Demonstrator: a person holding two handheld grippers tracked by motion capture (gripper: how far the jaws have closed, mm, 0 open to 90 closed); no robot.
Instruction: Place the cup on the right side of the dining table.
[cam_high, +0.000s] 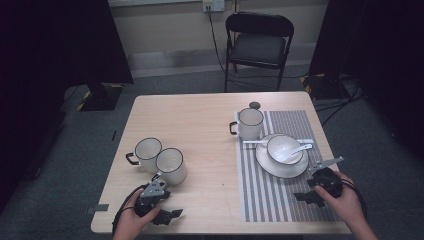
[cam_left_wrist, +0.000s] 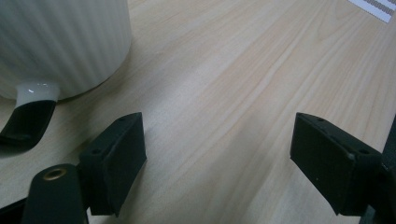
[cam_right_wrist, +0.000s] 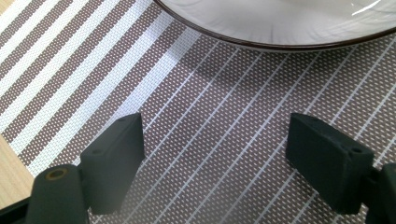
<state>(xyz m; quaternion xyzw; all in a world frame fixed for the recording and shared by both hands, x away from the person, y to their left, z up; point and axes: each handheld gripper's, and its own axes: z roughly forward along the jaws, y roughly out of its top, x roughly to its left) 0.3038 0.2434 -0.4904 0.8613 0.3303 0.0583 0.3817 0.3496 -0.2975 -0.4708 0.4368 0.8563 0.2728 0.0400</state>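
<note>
Two tongs, both spread and empty: left tongs (cam_left_wrist: 217, 163) beside a mug (cam_left_wrist: 60, 42), right tongs (cam_right_wrist: 215, 161) near the plate (cam_right_wrist: 280, 28).

On the table (cam_high: 200, 115), 2 mugs (cam_high: 159, 159) are sitting side by side, touching, at the left. A placemat (cam_high: 280, 200) is lying at the right, carrying a third mug (cam_high: 249, 123) behind a plate (cam_high: 272, 167); a bowl (cam_high: 284, 148) holding a spoon (cam_high: 300, 148) is resting on it.
</note>
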